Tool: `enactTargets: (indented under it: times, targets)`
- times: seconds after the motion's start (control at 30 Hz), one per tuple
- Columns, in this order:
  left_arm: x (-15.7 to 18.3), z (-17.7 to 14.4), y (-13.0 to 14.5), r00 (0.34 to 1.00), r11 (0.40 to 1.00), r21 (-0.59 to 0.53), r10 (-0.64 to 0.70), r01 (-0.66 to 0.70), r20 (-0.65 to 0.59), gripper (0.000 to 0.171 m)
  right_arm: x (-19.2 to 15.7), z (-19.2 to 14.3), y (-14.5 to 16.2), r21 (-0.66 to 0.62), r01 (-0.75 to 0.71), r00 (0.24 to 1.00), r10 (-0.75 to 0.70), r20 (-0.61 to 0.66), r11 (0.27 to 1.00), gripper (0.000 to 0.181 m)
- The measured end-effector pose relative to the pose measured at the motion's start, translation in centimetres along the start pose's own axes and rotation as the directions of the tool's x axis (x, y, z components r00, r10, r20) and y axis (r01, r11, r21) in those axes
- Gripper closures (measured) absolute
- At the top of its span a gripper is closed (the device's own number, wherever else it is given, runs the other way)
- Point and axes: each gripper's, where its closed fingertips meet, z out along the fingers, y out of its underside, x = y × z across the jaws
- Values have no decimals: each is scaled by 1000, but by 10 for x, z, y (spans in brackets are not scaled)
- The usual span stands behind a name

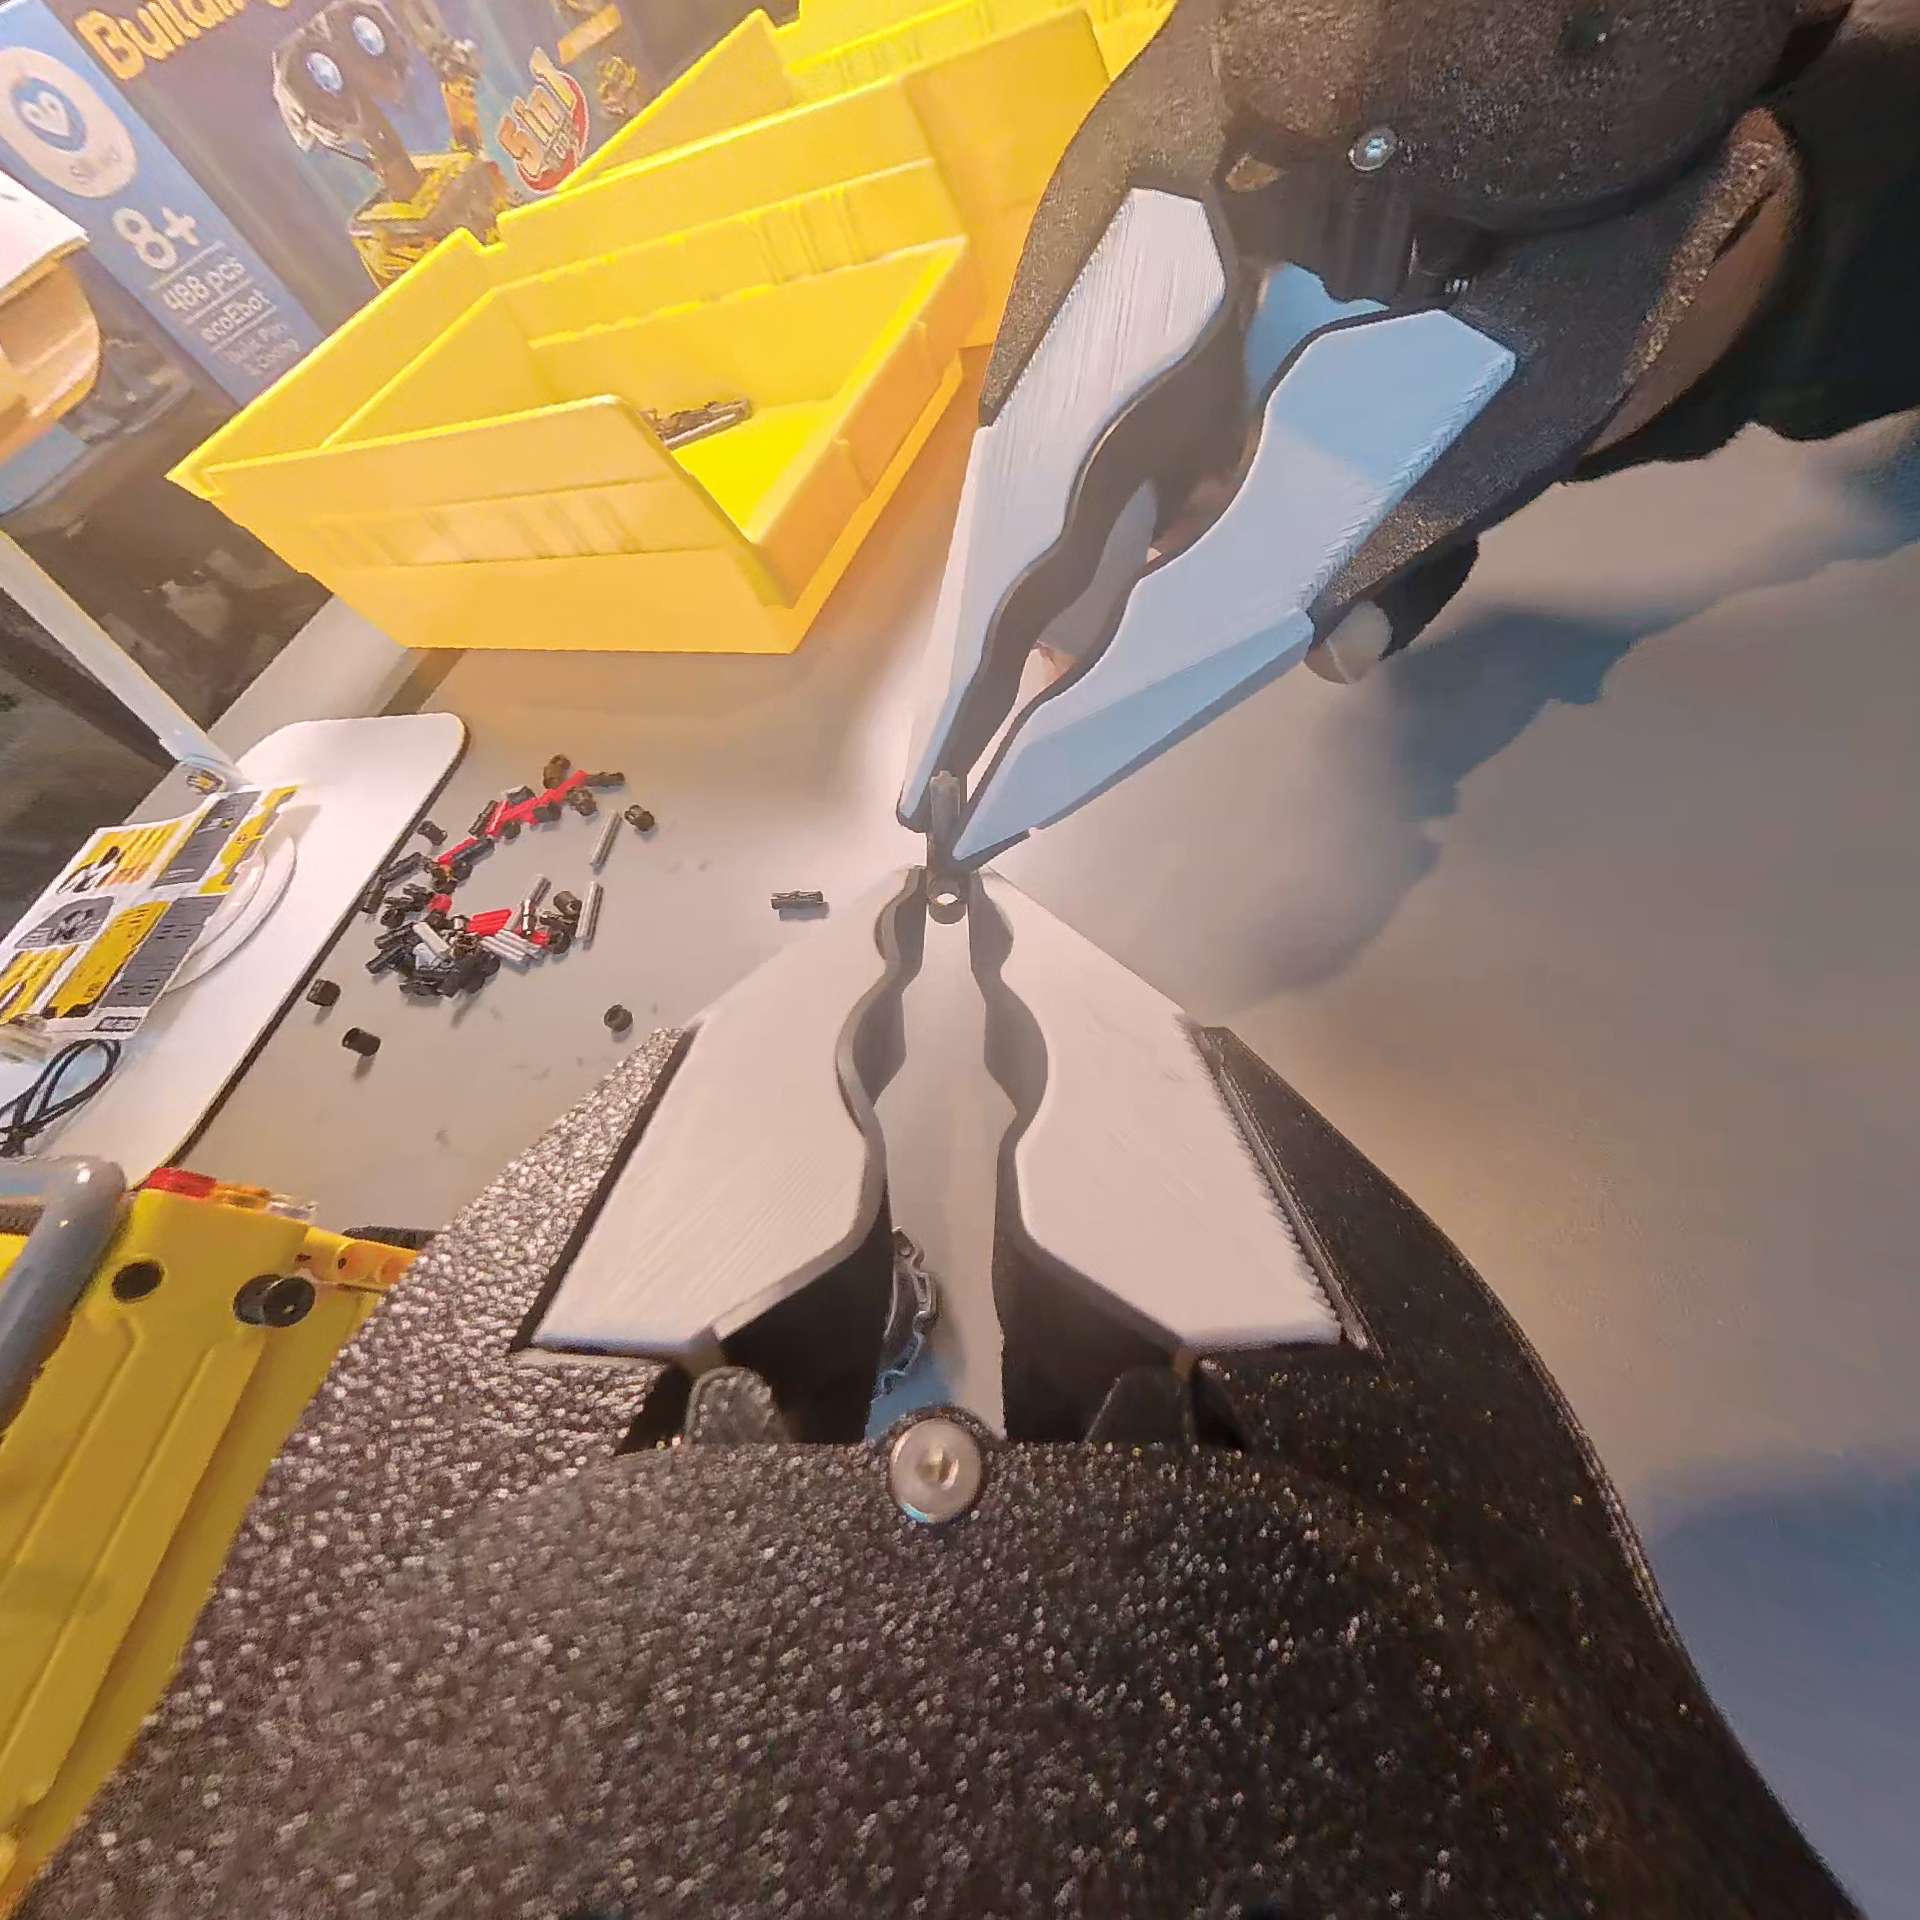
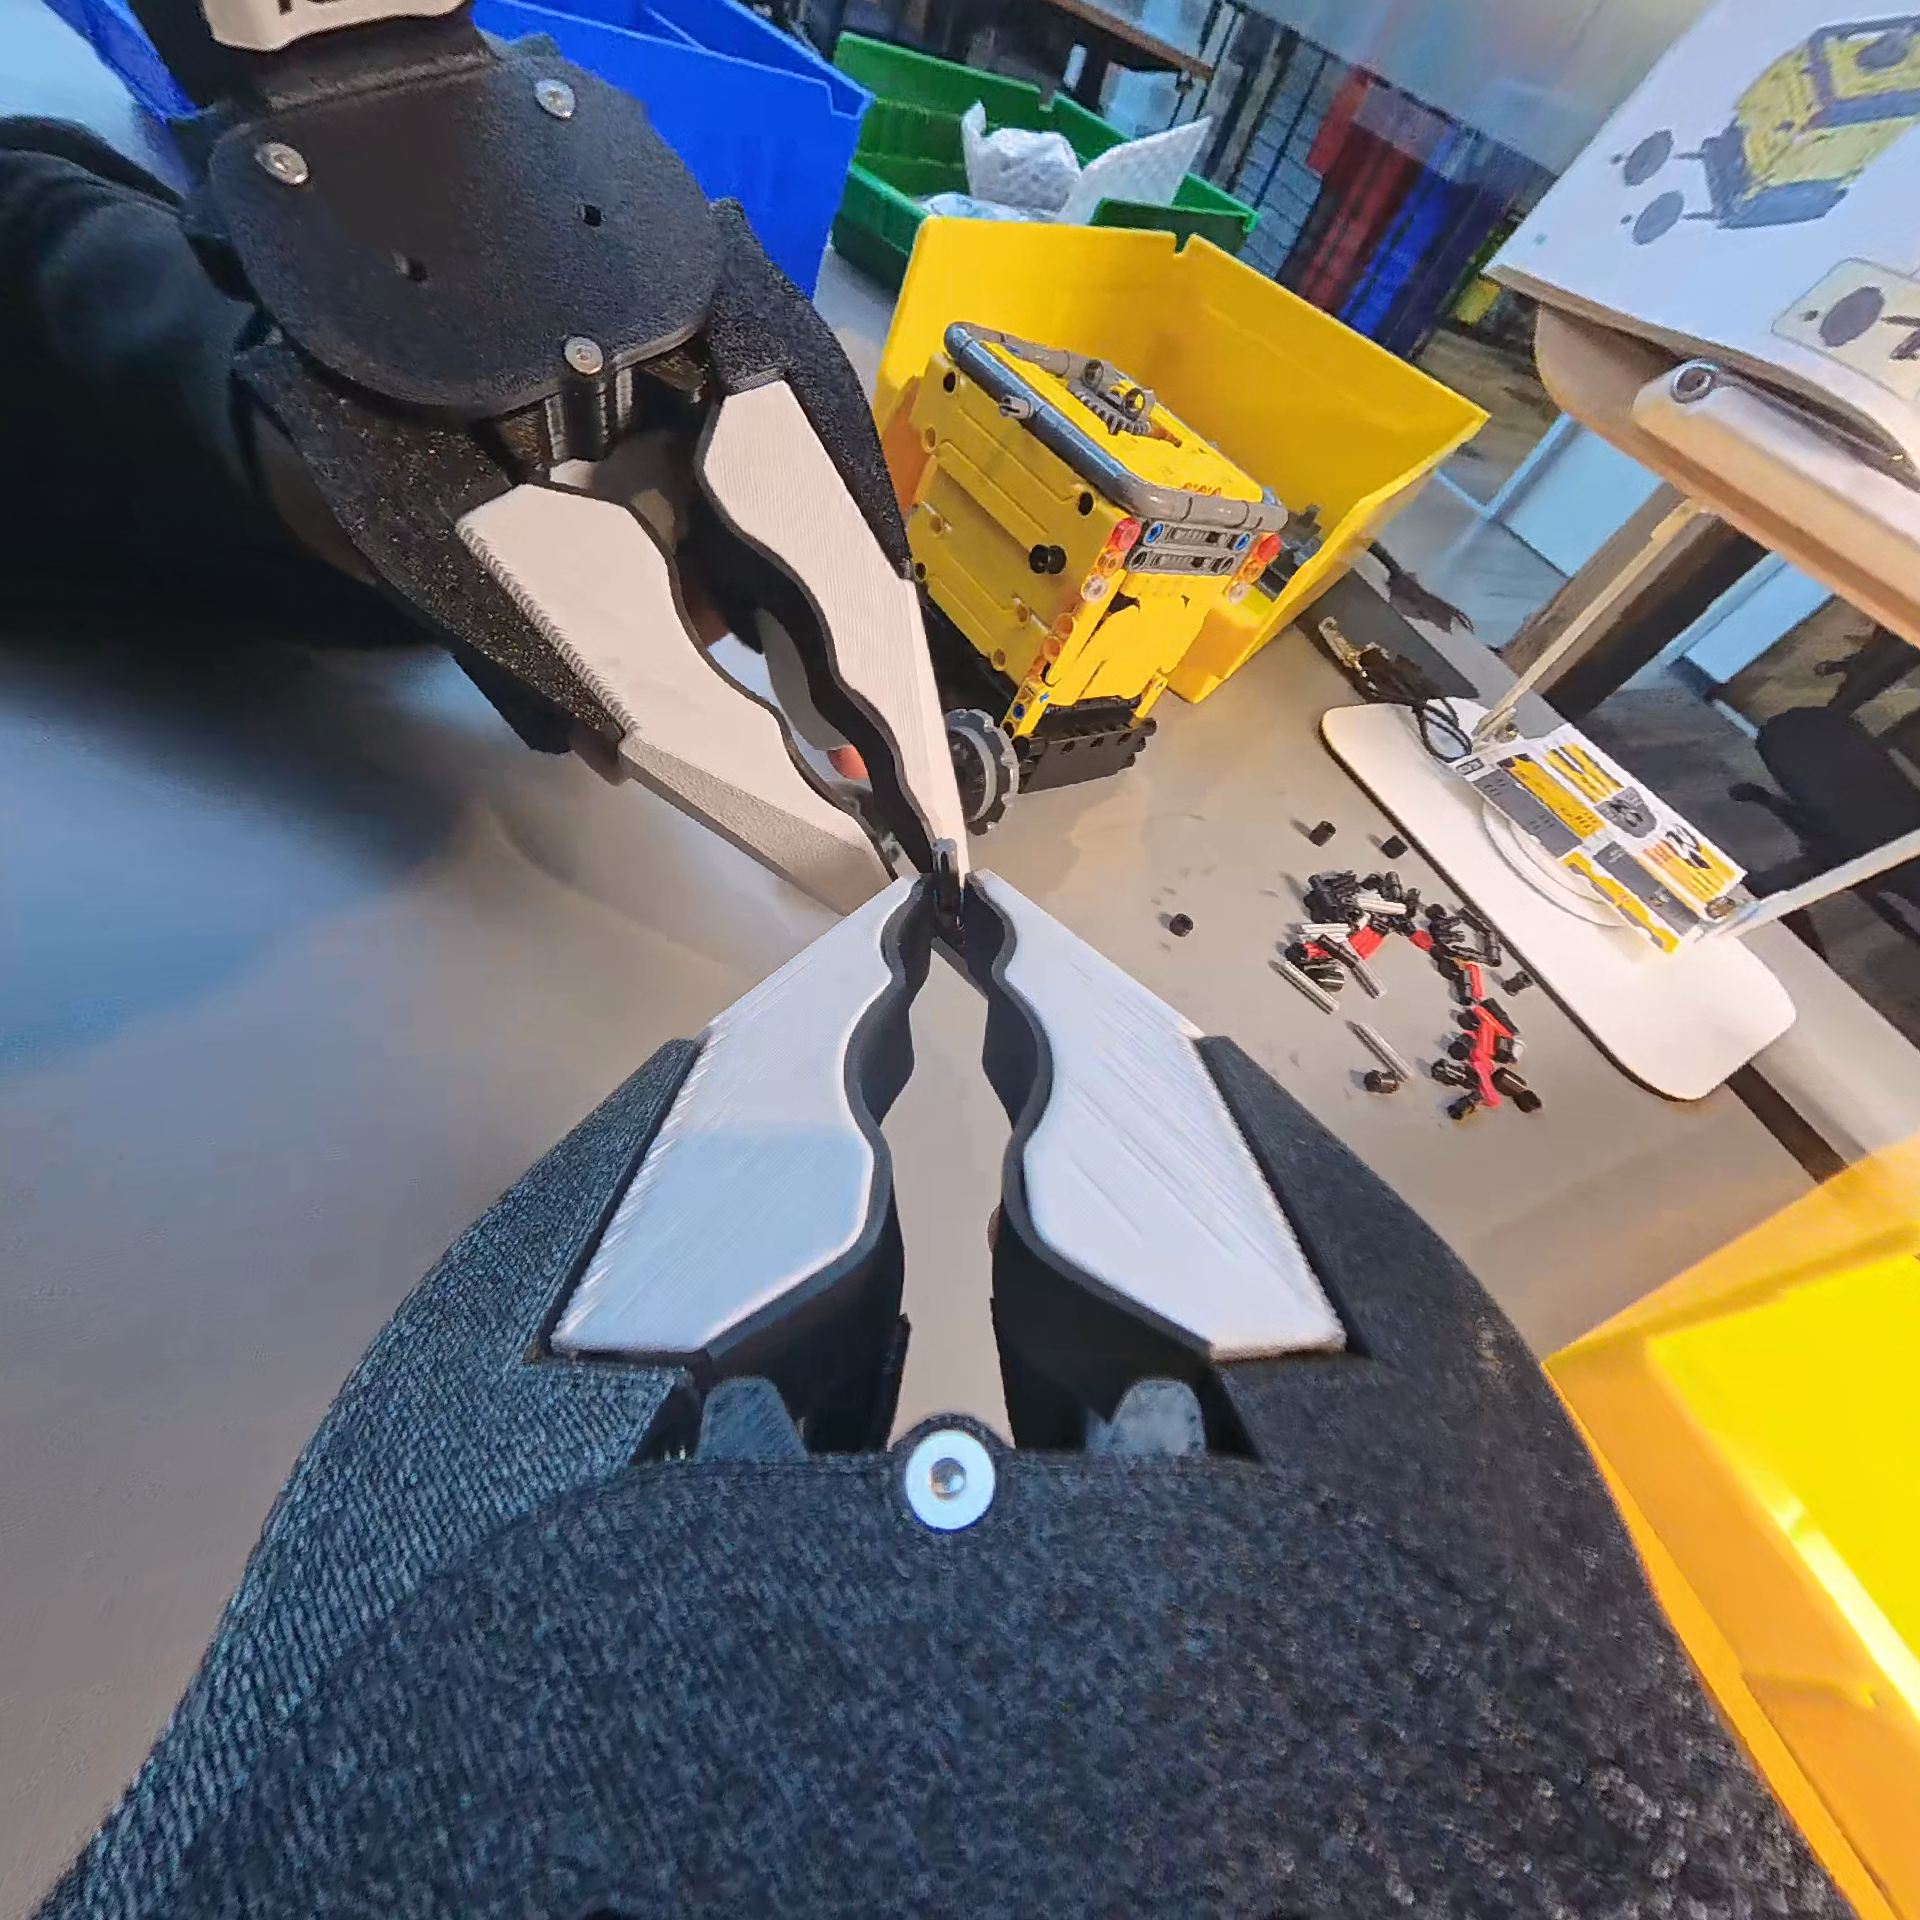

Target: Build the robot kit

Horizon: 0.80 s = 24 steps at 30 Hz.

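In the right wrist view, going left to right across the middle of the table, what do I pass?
Left gripper meeting the right gripper over a small dark part → yellow brick model → scattered black and red pins → white board with the sticker sheet.

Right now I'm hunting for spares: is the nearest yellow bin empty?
No, the yellow bin holds a few small dark pieces in one compartment.

Left claw (image 1: 945,899) and right claw (image 2: 951,914) pinch small dark pieces.
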Motion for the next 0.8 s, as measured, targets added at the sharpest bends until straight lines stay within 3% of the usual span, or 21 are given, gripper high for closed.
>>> enactTargets:
  times: [0.27, 0.8]
  targets:
    - [7, -5, -1, 996, 999, 23, 49, -47, -69, 167, -9, -4, -2, -37, 130, 985, -125, 116, 991, 176]
    - [2, -7, -1, 998, 999, 23, 40, -39, -52, 166, -6, 1, -5, -70, 125, 991, -121, 50, 990, 176]
